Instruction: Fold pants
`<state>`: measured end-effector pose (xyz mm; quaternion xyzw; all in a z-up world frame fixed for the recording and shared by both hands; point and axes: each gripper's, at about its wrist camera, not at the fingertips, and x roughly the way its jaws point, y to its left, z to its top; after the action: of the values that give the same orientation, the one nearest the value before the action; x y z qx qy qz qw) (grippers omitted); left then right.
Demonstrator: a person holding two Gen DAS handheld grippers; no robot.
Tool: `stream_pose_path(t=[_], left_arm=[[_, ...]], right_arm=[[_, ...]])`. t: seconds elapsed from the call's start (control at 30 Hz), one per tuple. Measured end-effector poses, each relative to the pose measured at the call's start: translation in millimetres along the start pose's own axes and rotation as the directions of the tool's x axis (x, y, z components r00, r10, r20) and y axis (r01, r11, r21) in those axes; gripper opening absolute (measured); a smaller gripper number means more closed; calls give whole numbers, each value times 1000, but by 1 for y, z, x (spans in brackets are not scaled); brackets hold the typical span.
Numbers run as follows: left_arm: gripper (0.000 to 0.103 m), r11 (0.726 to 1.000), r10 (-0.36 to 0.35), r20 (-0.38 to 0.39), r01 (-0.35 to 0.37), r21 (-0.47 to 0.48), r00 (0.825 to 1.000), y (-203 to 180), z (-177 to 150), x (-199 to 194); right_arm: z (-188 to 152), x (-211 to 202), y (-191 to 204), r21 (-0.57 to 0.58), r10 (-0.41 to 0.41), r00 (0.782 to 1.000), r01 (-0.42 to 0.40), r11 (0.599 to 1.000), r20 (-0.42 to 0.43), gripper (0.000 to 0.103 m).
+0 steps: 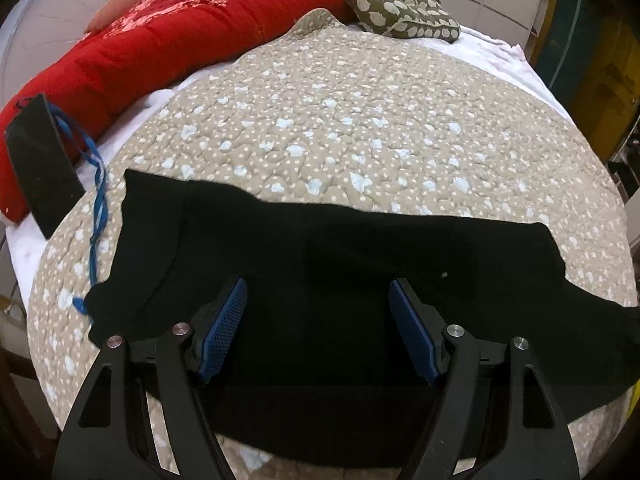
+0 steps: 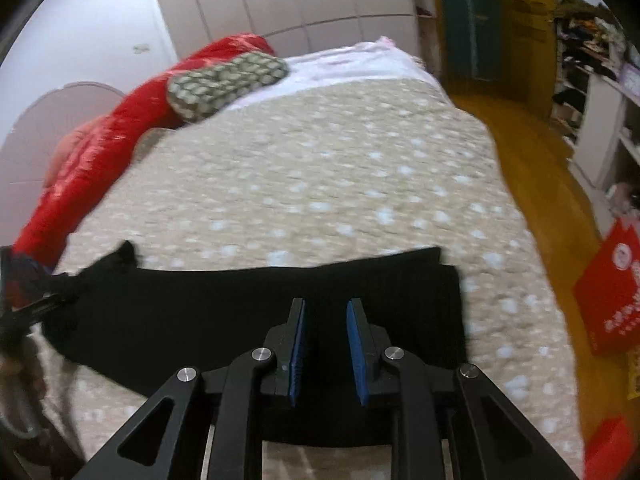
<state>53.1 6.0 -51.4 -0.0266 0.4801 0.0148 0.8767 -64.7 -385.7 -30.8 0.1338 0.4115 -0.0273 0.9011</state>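
Black pants [image 1: 320, 240] lie flat and folded across the near part of a beige dotted quilt [image 1: 340, 120]. My left gripper [image 1: 317, 282] hovers over their middle, open wide, with nothing between its blue pads [image 1: 224, 324]. In the right wrist view the pants [image 2: 200, 300] stretch from the left edge to a squared end at the right. My right gripper [image 2: 325, 301] is above that right part with a narrow gap between its pads [image 2: 298, 352]. Only the cloth below shows through the gap and nothing is pinched.
A red comforter [image 1: 160, 40] and an olive patterned cushion [image 1: 400, 8] lie at the far side of the bed. A black phone [image 1: 40, 168] with a blue cord [image 1: 98, 200] rests left of the pants. A red bag [image 2: 608, 292] stands on the wooden floor to the right.
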Motion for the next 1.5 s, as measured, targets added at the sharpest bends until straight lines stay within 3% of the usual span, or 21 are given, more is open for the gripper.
stream_pose_path(t=[0.07,0.13,0.37,0.67,1.07,1.23,1.4,1.5], left_arm=[[74,1000,9,-6,-9,5,1000,-2,3,3],[74,1000,5,2,-5,4,1000,-2,4,0],[74,999,-33,53,34,-25,998,-3,6,-33],[74,995,-73,58,69,67,996,-50,-9,-54],[74,989,-94,1,93,113,996,-67,-29,-31],[74,991,-93,5,92,101,996,-64,-29,-27],[74,989,-105,19,102,105,994,-65,-28,-32],[74,988,-105,45,99,118,993,-67,-28,-39]], right_arm=[[0,3,16,-36,44,999,-44,998,-4,20],[-4,5,25,-55,36,999,-36,998,-7,20],[-8,4,23,-29,53,999,-53,998,-2,20],[-6,-10,12,-42,72,997,-70,997,35,29],[-18,-19,-29,43,-80,997,79,996,10,29],[-18,-22,-23,48,-78,997,77,996,17,29],[-16,-24,-9,25,-19,999,18,1000,29,30],[-17,-21,-1,-4,-52,998,52,999,19,31]])
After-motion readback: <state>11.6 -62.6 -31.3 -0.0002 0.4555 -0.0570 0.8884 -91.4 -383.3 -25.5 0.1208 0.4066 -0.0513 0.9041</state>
